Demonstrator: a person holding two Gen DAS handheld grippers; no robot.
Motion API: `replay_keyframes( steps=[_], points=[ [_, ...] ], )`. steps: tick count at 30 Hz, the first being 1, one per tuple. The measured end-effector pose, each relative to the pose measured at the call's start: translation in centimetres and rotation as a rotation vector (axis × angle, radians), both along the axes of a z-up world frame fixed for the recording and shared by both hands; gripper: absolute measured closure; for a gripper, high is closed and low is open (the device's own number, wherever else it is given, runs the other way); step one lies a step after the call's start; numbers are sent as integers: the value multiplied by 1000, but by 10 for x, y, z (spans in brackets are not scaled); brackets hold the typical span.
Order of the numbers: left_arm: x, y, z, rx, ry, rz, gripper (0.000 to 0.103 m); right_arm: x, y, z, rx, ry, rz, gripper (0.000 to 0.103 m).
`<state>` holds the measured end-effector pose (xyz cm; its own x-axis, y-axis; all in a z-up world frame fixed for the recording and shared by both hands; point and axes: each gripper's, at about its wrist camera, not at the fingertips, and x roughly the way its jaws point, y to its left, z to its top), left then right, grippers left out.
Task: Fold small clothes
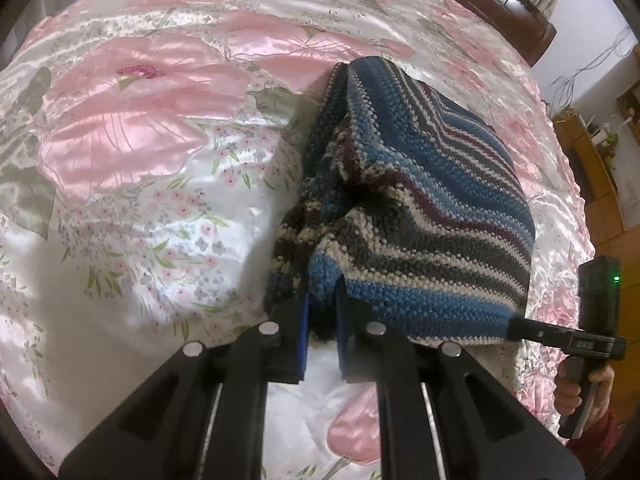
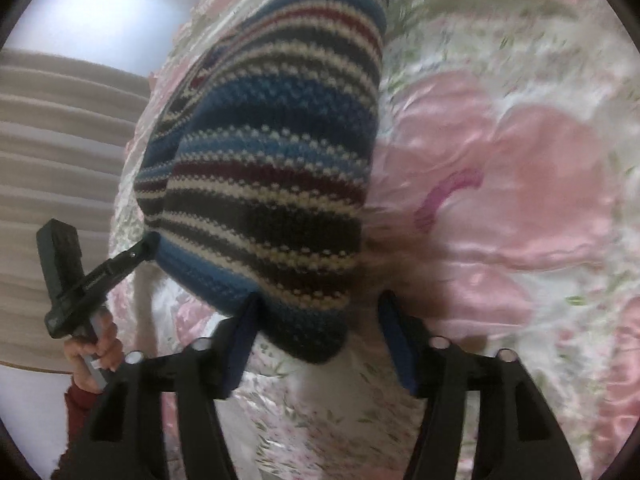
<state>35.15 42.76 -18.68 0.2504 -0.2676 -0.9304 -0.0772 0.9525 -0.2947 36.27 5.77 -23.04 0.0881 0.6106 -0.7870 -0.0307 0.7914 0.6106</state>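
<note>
Pink floral satin bedspread (image 1: pixel 132 128), wooden furniture (image 1: pixel 596 176)

The striped knit garment (image 2: pixel 272 168) runs off the right-wrist view's top edge; the floral bedspread (image 2: pixel 520 200) there is motion-blurred.

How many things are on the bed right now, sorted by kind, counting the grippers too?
striped knitted garment: 1
grippers: 2, the left gripper and the right gripper
floral satin bedspread: 1
Total: 4
</note>
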Motion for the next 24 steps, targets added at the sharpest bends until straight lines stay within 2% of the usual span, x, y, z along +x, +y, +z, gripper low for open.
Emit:
replay_keyframes(
  steps=[1,2,4,7,9,10,15,21,22,24],
  points=[
    [0,-1,0,2,1,-2,93,0,1,-1,23,3,9,67],
    [0,-2,0,7,2,-6,93,-1,2,2,22,-4,15,74],
    [1,-2,1,8,4,-8,93,-4,2,14,-3,-44,37,80],
    [0,-5,3,-20,5,-7,93,-13,-5,41,-35,-109,23,83],
    [-3,-8,3,-41,9,-15,92,-21,-3,55,-106,-162,40,83],
    [-4,-11,2,-51,15,-27,92,-24,-2,55,-140,-159,42,83],
    [-8,-19,-8,-24,8,-48,91,-19,5,22,-206,-74,52,83],
    [-7,-25,-12,6,-1,-71,89,-14,20,16,-265,-88,88,79],
    [-7,-25,-10,8,-2,-76,85,-12,22,20,-271,-96,100,74],
    [-9,-25,0,-1,-3,-95,64,-12,21,32,-268,-112,114,65]
  ],
)
